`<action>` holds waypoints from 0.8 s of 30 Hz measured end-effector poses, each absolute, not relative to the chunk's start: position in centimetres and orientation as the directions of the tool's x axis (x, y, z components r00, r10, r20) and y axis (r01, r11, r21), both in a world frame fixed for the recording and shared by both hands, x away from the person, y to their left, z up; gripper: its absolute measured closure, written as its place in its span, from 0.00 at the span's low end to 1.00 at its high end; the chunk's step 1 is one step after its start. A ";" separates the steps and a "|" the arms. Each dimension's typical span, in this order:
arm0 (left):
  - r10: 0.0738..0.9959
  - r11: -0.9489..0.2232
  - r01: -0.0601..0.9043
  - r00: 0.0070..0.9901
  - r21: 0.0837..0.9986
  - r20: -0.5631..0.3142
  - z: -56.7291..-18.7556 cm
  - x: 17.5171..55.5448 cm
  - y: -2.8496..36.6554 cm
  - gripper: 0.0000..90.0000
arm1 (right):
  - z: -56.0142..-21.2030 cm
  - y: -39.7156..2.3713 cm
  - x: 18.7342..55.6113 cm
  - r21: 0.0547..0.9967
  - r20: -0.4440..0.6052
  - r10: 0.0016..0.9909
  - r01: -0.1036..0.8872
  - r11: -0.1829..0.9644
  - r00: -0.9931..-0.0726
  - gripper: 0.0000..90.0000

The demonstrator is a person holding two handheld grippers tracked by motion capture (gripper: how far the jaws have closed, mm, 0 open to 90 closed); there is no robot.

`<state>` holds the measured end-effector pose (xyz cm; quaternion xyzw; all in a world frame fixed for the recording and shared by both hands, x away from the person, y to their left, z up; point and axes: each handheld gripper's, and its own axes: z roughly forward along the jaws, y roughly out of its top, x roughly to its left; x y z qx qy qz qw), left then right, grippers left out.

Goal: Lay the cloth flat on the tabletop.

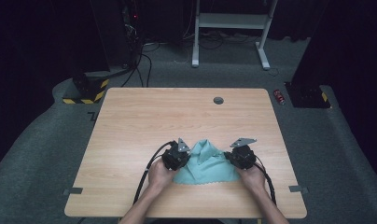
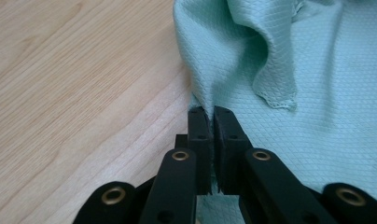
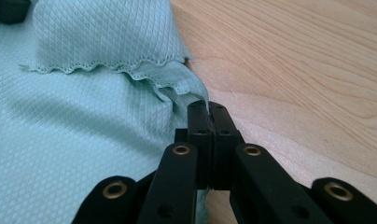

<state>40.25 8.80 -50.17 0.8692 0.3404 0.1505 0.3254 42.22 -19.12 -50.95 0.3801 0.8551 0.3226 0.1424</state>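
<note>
A: We have the teal cloth [image 1: 206, 164] lying on the wooden table [image 1: 144, 121], near the edge closest to us and a little right of centre. Our left gripper [image 1: 183, 154] sits at the cloth's nine o'clock side, our right gripper [image 1: 236, 157] at its three o'clock side.

B: And both are pinched shut on fabric. In the left gripper view the black jaws meet with a thin fold of the cloth [image 2: 289, 70] rising from between them; in the right gripper view the same, with the scalloped hem of the cloth [image 3: 84, 93] caught right at the tips.

A: That right pinch worries us. It looks like only the very edge of the hem is caught, so if we lift or pull outward, we judge the corner could slip free and drop.

B: Agreed. The left bite seems to take a fold, not a clean corner. Lifting from there may bring up a doubled layer, and the cloth would hang bunched instead of flat.

A: There is also the loose flap folded over toward twelve o'clock. If we spread our hands unevenly, it could twist and stay creased.

B: And pulling too hard toward nine and three at once might tear a grip loose.
</note>
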 end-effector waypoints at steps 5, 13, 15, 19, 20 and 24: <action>0.699 -0.527 0.524 0.715 0.669 -0.008 -50.4 40.0 9.8 0.95 | -50.9 -19.5 41.9 0.666 0.037 0.735 0.565 0.487 -0.677 0.99; 0.729 -0.457 0.491 0.685 0.741 -0.004 -48.7 40.0 10.2 0.63 | -49.5 -18.7 41.0 0.721 0.025 0.722 0.513 0.466 -0.691 0.73; 0.723 -0.456 0.487 0.691 0.745 -0.009 -48.4 40.2 9.7 0.63 | -49.1 -17.6 40.6 0.727 0.008 0.691 0.479 0.492 -0.723 0.67; 0.714 -0.477 0.494 0.700 0.727 -0.008 -49.3 41.1 8.4 0.69 | -49.6 -15.4 40.4 0.703 -0.054 0.650 0.433 0.564 -0.758 0.63; 0.714 -0.472 0.504 0.699 0.724 -0.021 -49.5 41.3 8.2 0.74 | -49.9 -15.0 40.7 0.699 -0.053 0.649 0.436 0.567 -0.759 0.64; 0.707 -0.484 0.511 0.707 0.710 -0.027 -50.3 41.7 7.9 0.94 | -50.8 -14.8 41.7 0.677 -0.001 0.658 0.484 0.555 -0.753 0.82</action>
